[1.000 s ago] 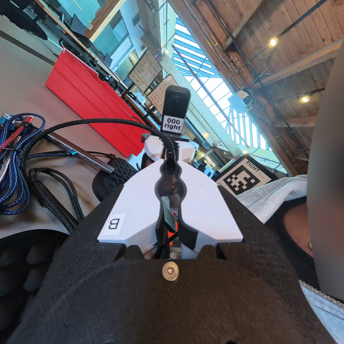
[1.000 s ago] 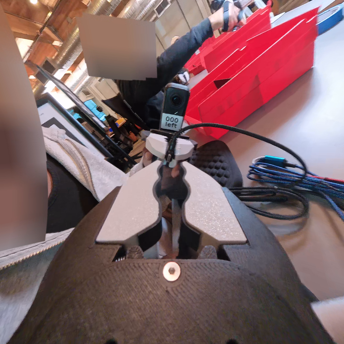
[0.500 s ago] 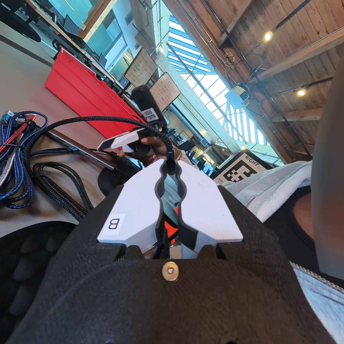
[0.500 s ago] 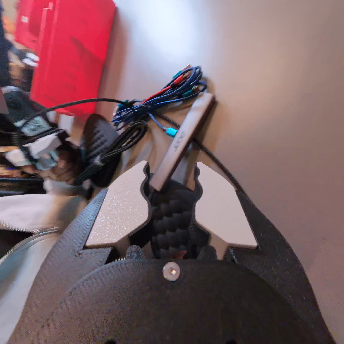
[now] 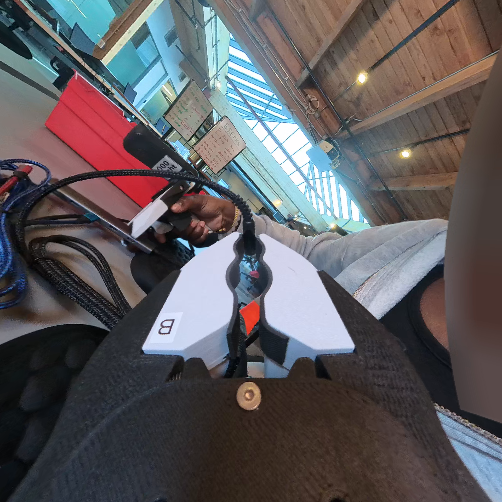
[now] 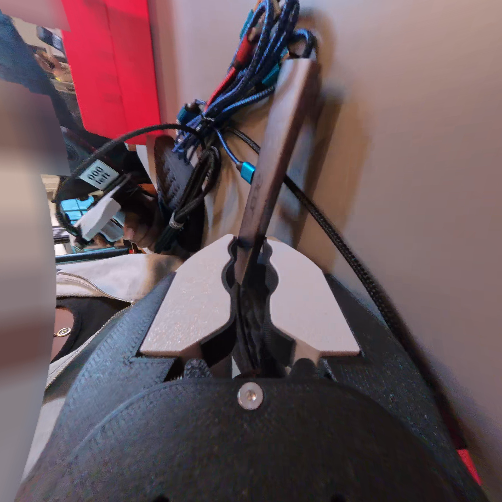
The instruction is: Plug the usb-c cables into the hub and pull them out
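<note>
My left gripper (image 5: 248, 239) is shut on the plug end of a black braided usb-c cable (image 5: 135, 173), held up above the table; the cable arcs left down to the table. The grey hub (image 5: 89, 209) lies flat on the table. My right gripper (image 6: 248, 244) is shut on the near end of the hub (image 6: 274, 163), low at the table. A blue cable's teal plug (image 6: 247, 172) sits at the hub's left side. The right gripper also shows in the left wrist view (image 5: 152, 217), and the left gripper in the right wrist view (image 6: 97, 217).
A bundle of blue and red cables (image 6: 244, 81) lies by the hub's far end. A coiled black cable (image 5: 68, 271) and a black textured pad (image 6: 173, 176) lie beside the hub. A red box (image 5: 95, 135) stands at the back of the table (image 6: 407, 135). Some 15 cm of space lies between my two pairs of fingers.
My right gripper swung away from the left gripper, went down to the table, opened around the hub's near end and closed on it. My left gripper kept its hold on the black cable.
</note>
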